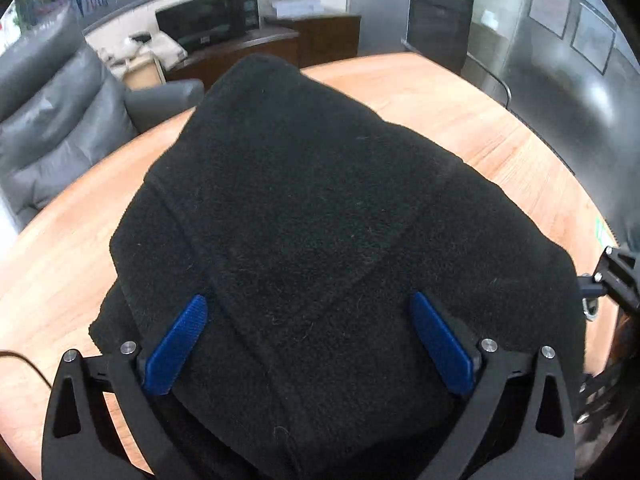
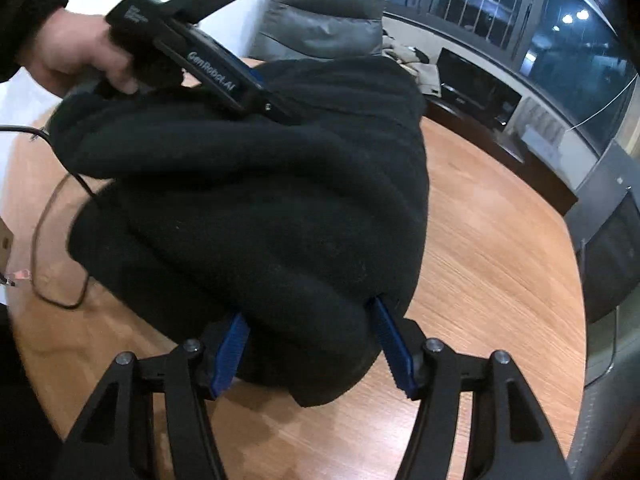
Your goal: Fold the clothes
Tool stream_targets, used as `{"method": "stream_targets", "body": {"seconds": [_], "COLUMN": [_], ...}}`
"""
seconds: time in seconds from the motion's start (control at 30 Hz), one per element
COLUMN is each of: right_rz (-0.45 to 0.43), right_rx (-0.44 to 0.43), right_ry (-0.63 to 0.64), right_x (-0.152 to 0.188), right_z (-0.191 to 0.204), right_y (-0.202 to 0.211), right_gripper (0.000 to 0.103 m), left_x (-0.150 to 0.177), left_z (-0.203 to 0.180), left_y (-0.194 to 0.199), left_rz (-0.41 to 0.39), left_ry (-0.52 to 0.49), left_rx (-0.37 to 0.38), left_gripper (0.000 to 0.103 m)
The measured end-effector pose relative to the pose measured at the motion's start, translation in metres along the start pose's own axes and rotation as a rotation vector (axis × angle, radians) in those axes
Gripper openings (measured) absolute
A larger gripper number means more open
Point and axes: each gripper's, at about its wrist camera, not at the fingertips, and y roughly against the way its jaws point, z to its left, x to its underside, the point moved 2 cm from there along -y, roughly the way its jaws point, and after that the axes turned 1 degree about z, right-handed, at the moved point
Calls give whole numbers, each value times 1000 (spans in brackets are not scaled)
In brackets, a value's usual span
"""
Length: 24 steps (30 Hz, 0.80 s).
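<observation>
A bulky folded black fleece garment (image 1: 320,220) is seen filling the frame centre over the round wooden table (image 1: 500,128), with the left gripper (image 1: 312,344) spread wide above it and the right gripper (image 2: 312,344) set wide around its lower edge.

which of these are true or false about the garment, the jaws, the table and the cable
1. The garment is black. True.
2. The table is glass. False: it is wood-grained.
3. The left gripper has its jaws spread wide over the garment. True.
4. The right gripper hangs clear of the cloth. False: its blue fingers straddle a thick fold of the garment.
5. A thin cable lies on the table beside the garment. True.
6. The garment lies flat, in a single layer. False: it is bunched in thick folds.
</observation>
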Motion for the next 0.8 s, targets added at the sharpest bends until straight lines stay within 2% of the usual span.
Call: {"method": "stream_targets", "body": {"seconds": [0.1, 0.2, 0.33, 0.37, 0.43, 0.5, 0.57, 0.7, 0.77, 0.8], "right_rz": [100, 125, -35, -51, -38, -26, -13, 12, 28, 36], "right_rx": [-38, -115, -281, -307, -335, -363, -391, -447, -466, -467], "right_ry": [-134, -173, -151, -148, -151, -153, -156, -161, -159, -153], "right_x": [21, 21, -23, -30, -38, -46, -54, -70, -76, -77], "right_z": [-25, -44, -52, -53, -55, -56, -57, -60, -61, -65], "right_y": [1, 24, 73, 74, 59, 45, 30, 1, -8, -2], "right_gripper": [59, 59, 59, 62, 72, 72, 71, 68, 65, 64], "left_x": [12, 13, 2, -1, -3, -5, -6, 13, 31, 44], "left_z": [-3, -3, 0, 1, 3, 3, -2, -18, -17, -16], "left_y": [3, 9, 51, 61, 90, 116, 126, 92, 60, 51], "left_rz": [-92, -107, -102, -101, -141, -192, -210, -135, -50, -52], "left_ry": [-6, 9, 6, 5, 30, 68, 79, 73, 80, 88], "left_rx": [2, 4, 0, -1, 34, 86, 135, 190, 170, 145], "left_gripper": [103, 103, 102, 102, 102, 103, 103, 103, 102, 103]}}
